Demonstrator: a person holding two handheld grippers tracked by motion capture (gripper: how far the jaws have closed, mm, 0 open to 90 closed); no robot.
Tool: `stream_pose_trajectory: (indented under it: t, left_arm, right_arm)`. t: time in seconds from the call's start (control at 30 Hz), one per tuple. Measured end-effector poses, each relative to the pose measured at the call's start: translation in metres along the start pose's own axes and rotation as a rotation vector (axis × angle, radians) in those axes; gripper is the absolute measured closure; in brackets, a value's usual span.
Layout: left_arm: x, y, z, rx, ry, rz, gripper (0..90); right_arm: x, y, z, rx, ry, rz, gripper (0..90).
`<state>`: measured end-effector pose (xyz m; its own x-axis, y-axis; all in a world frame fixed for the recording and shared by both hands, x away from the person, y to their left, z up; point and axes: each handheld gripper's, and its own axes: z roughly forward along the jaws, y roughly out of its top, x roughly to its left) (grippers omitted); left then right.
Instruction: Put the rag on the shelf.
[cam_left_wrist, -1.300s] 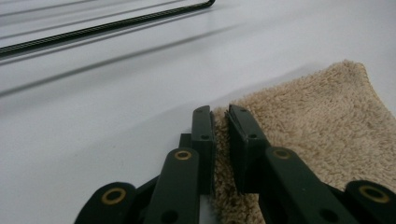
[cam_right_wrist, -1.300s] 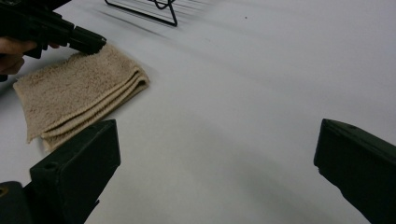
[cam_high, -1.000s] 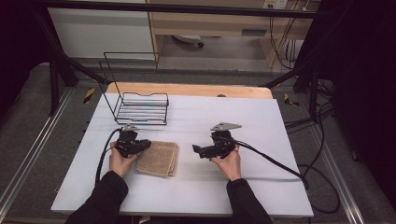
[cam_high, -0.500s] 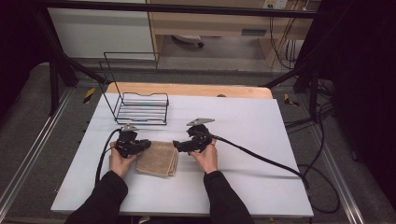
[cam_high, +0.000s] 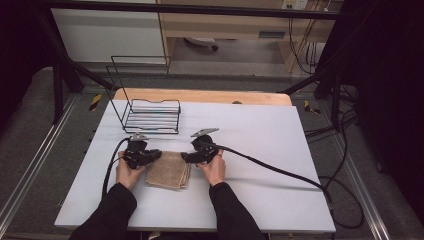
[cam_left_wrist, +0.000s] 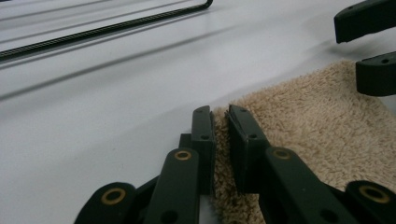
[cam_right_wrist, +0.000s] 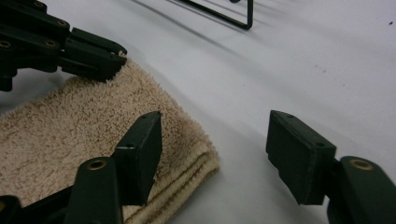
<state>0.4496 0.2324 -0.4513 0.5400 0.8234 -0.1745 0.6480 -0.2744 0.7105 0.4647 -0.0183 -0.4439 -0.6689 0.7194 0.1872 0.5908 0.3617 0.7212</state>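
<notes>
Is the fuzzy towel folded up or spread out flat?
Folded. The towel shows stacked layers at its near edge in the right gripper view, and lies as a small thick pad on the table.

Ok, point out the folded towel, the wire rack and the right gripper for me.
folded towel (cam_high: 169, 170), high view, middle of its top face.
wire rack (cam_high: 152, 116), high view, the slatted base.
right gripper (cam_right_wrist: 215, 144), right gripper view, midway between its open jaws, at the towel's corner.

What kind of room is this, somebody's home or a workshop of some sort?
Most likely a lab or recording setup, not a home. A white table stands inside a black metal frame, cabled handheld grippers work on a folded beige towel, and cables trail across the floor.
</notes>
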Motion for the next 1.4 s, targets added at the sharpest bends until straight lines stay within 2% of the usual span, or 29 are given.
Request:
stream_pose_trajectory:
  t: [0.3, 0.53, 0.93, 1.4]
  left_arm:
    - [0.0004, -0.0001, -0.0001, 0.001, -0.003, 0.007, 80.1]
    - [0.0003, -0.0002, 0.0000, -0.003, -0.005, 0.005, 80.0]
    - [0.0015, -0.0001, -0.0003, 0.000, -0.012, 0.004, 80.0]
    - [0.0023, 0.0005, -0.0028, -0.003, -0.014, -0.007, 83.3]
  right_arm:
    - [0.0024, -0.0042, 0.0037, 0.016, 0.026, 0.014, 53.8]
    - [0.0036, -0.0061, 0.0054, 0.028, 0.041, 0.018, 58.8]
    - [0.0060, -0.0067, 0.0051, 0.045, 0.084, 0.067, 77.0]
    - [0.0054, -0.0039, 0.0019, 0.035, 0.091, 0.078, 82.0]
